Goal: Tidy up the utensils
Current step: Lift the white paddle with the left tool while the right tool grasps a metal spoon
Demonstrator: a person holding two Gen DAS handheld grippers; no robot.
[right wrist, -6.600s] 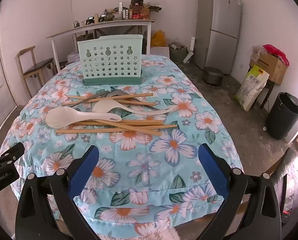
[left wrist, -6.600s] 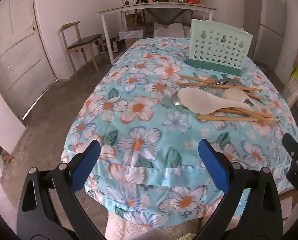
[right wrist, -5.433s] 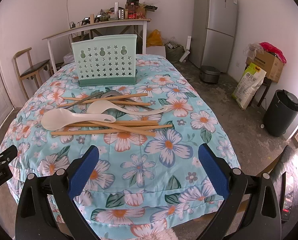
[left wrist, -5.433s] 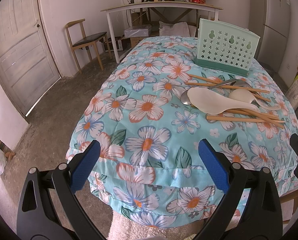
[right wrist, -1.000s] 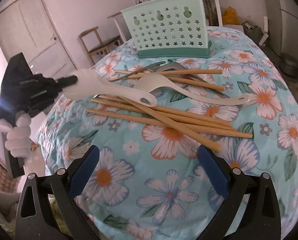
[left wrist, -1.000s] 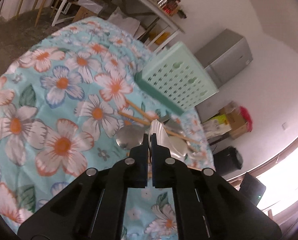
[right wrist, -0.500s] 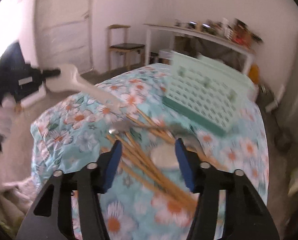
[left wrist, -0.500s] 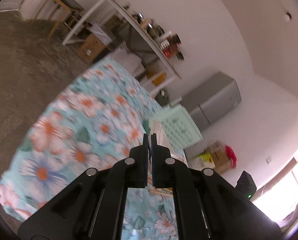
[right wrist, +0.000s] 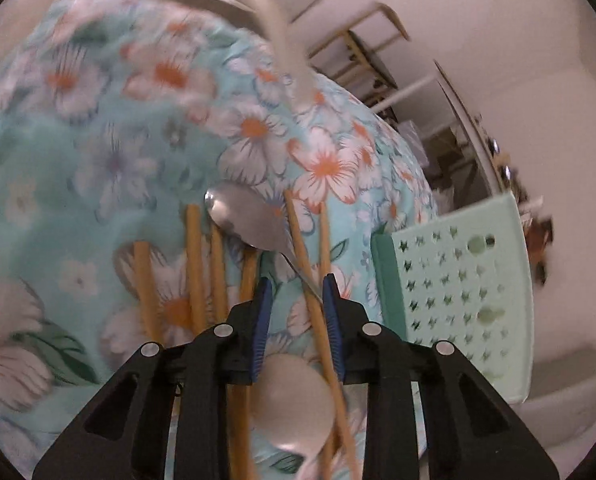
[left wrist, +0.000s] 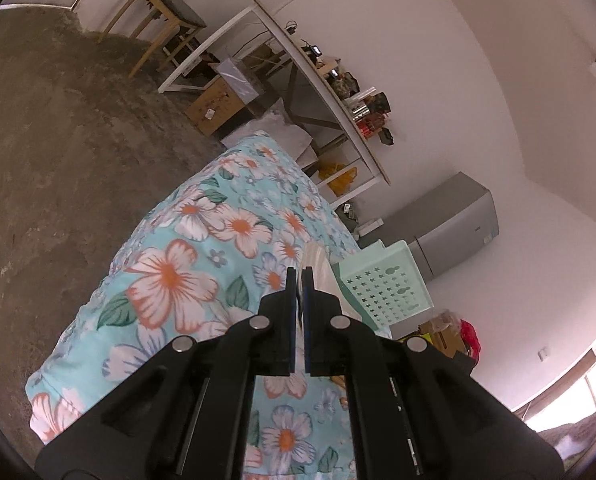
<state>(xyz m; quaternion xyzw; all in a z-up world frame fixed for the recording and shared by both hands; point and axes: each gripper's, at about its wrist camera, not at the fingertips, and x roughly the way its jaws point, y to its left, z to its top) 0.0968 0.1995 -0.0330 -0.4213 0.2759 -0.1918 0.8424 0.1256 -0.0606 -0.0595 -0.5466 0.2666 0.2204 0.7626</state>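
Observation:
My left gripper (left wrist: 297, 280) is shut on the white rice paddle (left wrist: 318, 264), seen edge-on, held above the flowered table with the mint star-holed utensil caddy (left wrist: 386, 284) just beyond. The same paddle (right wrist: 274, 12) shows blurred at the top of the right wrist view. My right gripper (right wrist: 296, 290) is partly open, low over the pile, its jaws either side of a wooden chopstick (right wrist: 310, 280) and a metal spoon's handle. The metal spoon (right wrist: 246, 216), more chopsticks (right wrist: 194, 264) and a white spoon (right wrist: 294, 404) lie under it. The caddy (right wrist: 458, 292) stands to the right.
The floral cloth (left wrist: 186, 280) covers the table, which drops off to bare floor (left wrist: 58, 160) on the left. A chair (left wrist: 166, 12), a white side table with clutter (left wrist: 322, 92) and a grey fridge (left wrist: 446, 224) stand beyond.
My left gripper has lifted and swung the paddle toward the caddy. My right gripper has dropped onto the pile and narrowed from wide open around a chopstick.

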